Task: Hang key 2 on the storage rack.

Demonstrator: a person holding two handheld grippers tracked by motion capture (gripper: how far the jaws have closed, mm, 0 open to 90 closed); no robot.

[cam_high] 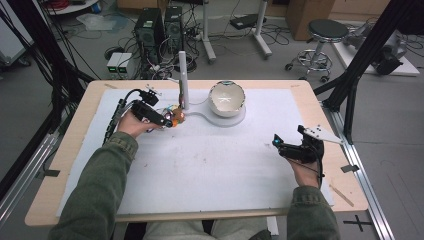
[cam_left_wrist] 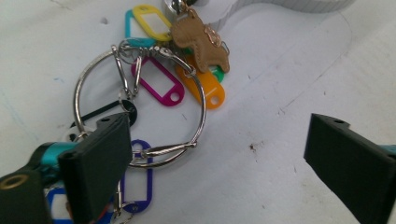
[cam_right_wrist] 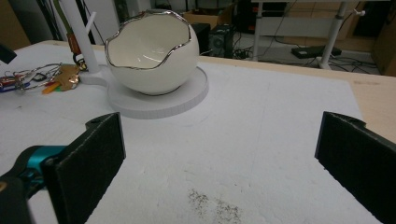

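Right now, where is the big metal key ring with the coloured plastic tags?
The key ring lies on the white mat, left of the white post, just ahead of the open left gripper.

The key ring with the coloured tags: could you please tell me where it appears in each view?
High view: key ring at the left tool, beside the white post.
Left gripper view: upper left, between open jaws.
Right gripper view: far left edge.
Shared landmark: the white post.

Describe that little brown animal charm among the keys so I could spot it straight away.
Find the white egg-shaped bowl on the white table mat; just to its left lies a big metal key ring under the left gripper. Among its flat coloured plastic tags, the tan dog-shaped charm is the sole leather-like figure.
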